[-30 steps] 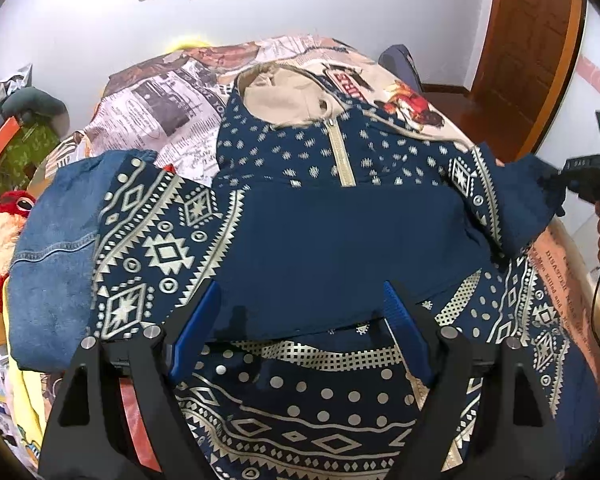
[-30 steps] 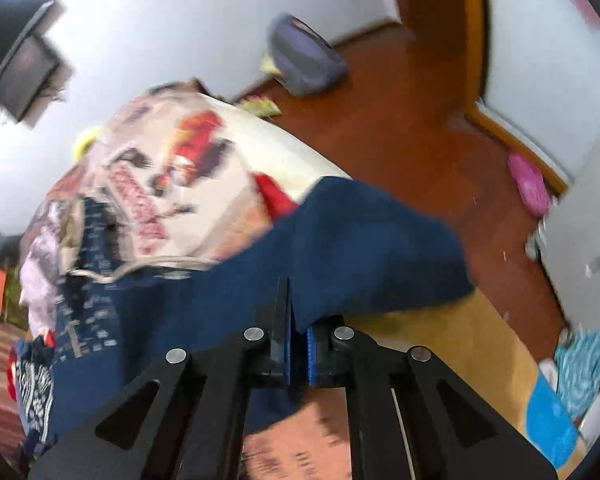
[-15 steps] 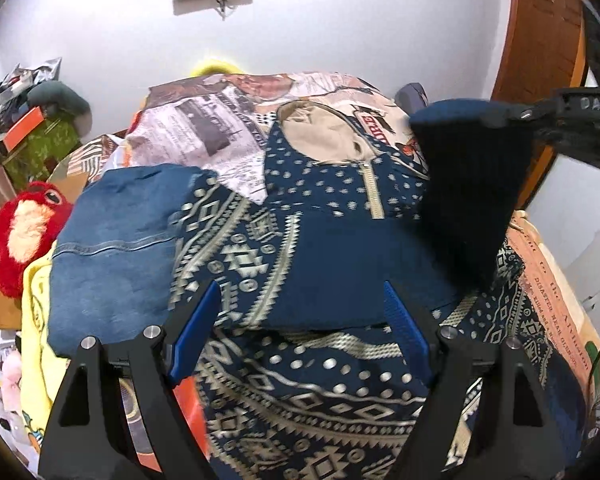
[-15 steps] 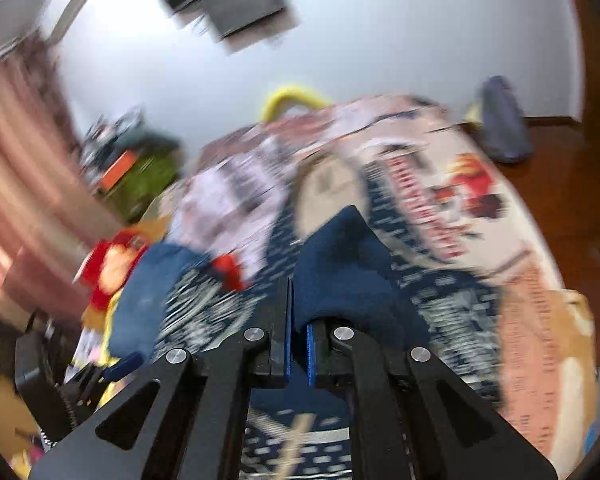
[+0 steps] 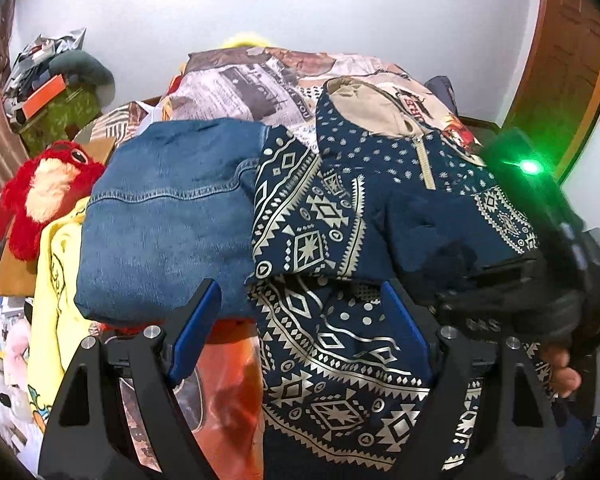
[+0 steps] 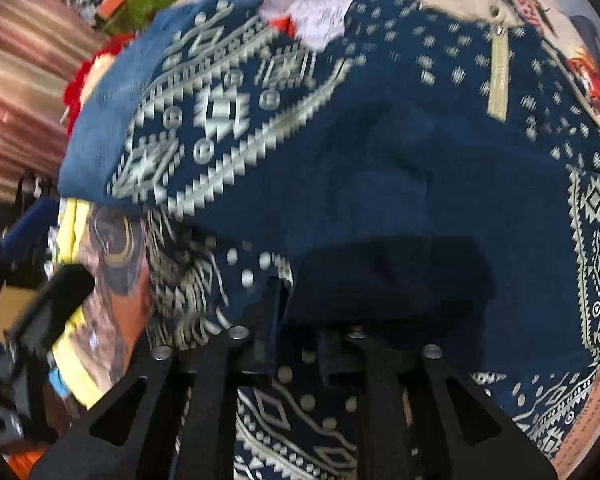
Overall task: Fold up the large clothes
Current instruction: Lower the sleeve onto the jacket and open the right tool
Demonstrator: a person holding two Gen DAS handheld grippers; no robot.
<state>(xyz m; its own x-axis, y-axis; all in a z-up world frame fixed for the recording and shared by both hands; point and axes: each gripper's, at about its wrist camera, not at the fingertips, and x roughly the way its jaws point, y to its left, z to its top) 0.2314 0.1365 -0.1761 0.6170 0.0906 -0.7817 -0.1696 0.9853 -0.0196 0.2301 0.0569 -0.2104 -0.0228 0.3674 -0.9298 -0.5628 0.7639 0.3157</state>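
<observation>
The bedspread (image 5: 260,92) reads "YOU". The left gripper (image 5: 300,332) hangs spread and empty over the patterned garment (image 5: 332,344). The right gripper (image 6: 296,344), jaws just parting, loosely straddles the navy sleeve (image 6: 380,280) near the hem.

Both downward – probably sharing garment (image 5: 340,220)

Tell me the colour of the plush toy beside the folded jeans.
Red with a pale cream face, clearest in the left wrist view.

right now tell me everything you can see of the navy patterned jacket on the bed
The navy patterned jacket is a soft fabric top with cream geometric bands and small dots, a tan-lined collar and a cream zip at the neck. It lies spread face up on the printed bedspread, both sleeves folded across the chest. A folded denim garment lies against its side. The right gripper is at the cuff, jaws just opening.
</observation>
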